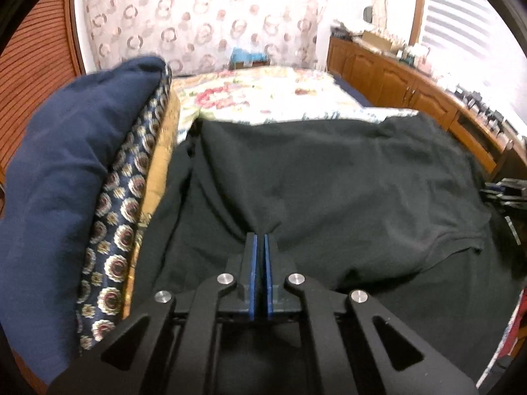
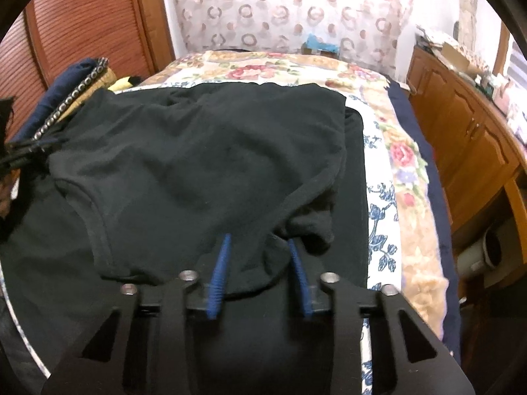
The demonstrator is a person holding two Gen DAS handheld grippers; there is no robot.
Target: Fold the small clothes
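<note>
A black T-shirt (image 1: 329,177) lies spread on a black mat on the bed; it also shows in the right wrist view (image 2: 197,151). My left gripper (image 1: 261,235) is shut on a pinch of the shirt's cloth, which rises in a ridge at the blue pads. My right gripper (image 2: 258,238) is open, its blue fingers (image 2: 224,253) on either side of a bunched sleeve edge (image 2: 280,256) near the mat's front right. The left gripper's dark frame shows at the far left of the right wrist view (image 2: 19,154).
A folded stack (image 1: 82,197) of navy cloth, patterned fabric and a tan cushion stands left of the shirt. The floral bedspread (image 2: 395,151) lies under the black mat (image 2: 352,197). Wooden cabinets (image 2: 467,138) run along the right. A louvred wooden door (image 2: 82,16) is at the left.
</note>
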